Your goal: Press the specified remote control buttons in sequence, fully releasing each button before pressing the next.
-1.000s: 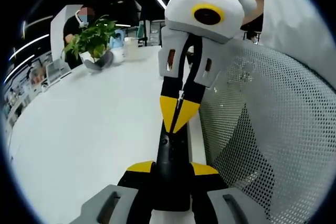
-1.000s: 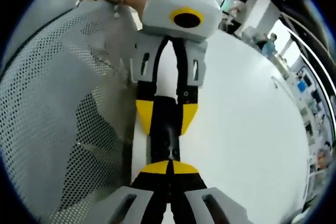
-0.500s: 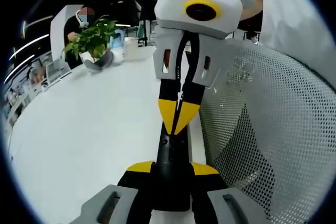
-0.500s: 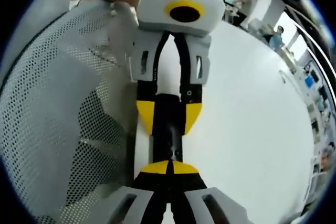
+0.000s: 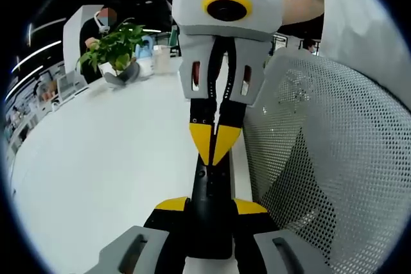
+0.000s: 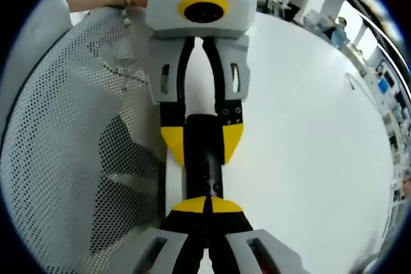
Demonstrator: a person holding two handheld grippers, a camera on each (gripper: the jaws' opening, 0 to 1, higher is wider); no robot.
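Observation:
A black remote control [image 5: 210, 213] lies lengthwise between the yellow-tipped jaws of my left gripper [image 5: 210, 206], which is shut on its sides. My right gripper [image 5: 215, 145] comes in from above with its yellow tips closed together, and they rest on the remote's top face near its far end. In the right gripper view my own shut tips [image 6: 207, 205] sit on the remote [image 6: 204, 162]. The left gripper [image 6: 202, 144] faces me there and clamps the remote from both sides. The buttons under the tips are hidden.
The white table [image 5: 109, 152] stretches to the left, with a potted plant [image 5: 115, 49] and a white bottle [image 5: 145, 62] at its far end near a person [image 5: 96, 27]. A grey mesh chair back [image 5: 327, 158] stands close on the right, also seen as the mesh [image 6: 64, 126].
The right gripper's body has swung left and nearer in the left gripper view, while its shut tips stay on the remote. The left gripper keeps its hold.

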